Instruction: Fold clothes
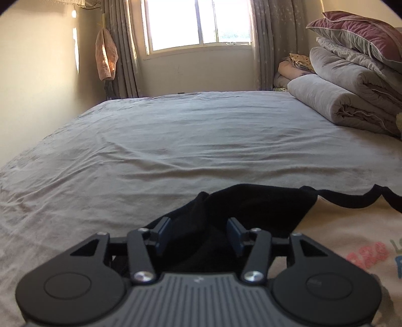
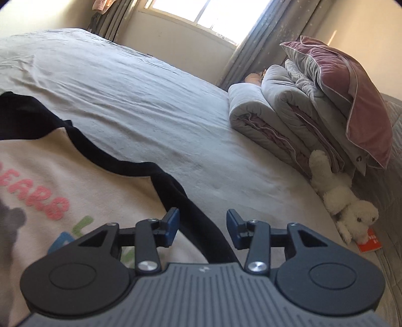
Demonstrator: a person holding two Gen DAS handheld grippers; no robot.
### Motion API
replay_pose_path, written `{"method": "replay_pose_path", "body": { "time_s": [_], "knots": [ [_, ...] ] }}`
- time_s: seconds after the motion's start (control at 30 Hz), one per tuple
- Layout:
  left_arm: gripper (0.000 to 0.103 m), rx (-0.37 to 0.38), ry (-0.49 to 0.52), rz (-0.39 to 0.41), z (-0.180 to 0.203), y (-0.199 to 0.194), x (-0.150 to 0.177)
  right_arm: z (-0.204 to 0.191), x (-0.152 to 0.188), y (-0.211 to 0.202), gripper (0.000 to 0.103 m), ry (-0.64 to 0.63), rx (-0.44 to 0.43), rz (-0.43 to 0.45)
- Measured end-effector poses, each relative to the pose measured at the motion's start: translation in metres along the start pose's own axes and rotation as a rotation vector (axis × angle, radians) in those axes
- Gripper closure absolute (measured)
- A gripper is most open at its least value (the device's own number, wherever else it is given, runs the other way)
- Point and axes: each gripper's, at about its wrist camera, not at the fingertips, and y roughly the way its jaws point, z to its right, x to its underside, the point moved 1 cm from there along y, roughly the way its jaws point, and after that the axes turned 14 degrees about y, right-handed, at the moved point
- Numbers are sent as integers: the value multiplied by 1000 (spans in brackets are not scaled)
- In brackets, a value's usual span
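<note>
A cream shirt [image 2: 83,181] with black sleeves and black trim lies flat on the grey bed sheet [image 1: 188,140]; pink and green letters are printed on it. In the left wrist view my left gripper [image 1: 198,232] is open, its fingers either side of a bunched black sleeve [image 1: 241,208]. The cream body [image 1: 351,234] shows to its right. In the right wrist view my right gripper [image 2: 202,226] is open, its fingers straddling the shirt's black edge band [image 2: 201,226].
Folded grey quilts [image 2: 281,113] with a mauve pillow [image 2: 351,95] on top are stacked at the bed's right side. A white plush toy [image 2: 344,201] and a red card [image 2: 370,242] lie beside them. A window [image 1: 198,22], curtains and a wall are beyond the bed.
</note>
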Motion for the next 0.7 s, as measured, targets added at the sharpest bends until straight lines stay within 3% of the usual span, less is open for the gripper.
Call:
{"method": "replay_pose_path", "body": {
  "time_s": [0.13, 0.4, 0.7],
  "knots": [
    [50, 63, -79, -25, -11, -28, 14, 13, 6, -26, 57, 58, -35, -31],
    [50, 174, -146, -90, -23, -75, 50, 40, 35, -65, 57, 175, -85, -118],
    [63, 325, -265, -230, -33, -102, 95, 70, 74, -94, 57, 297, -124, -232]
  ]
}}
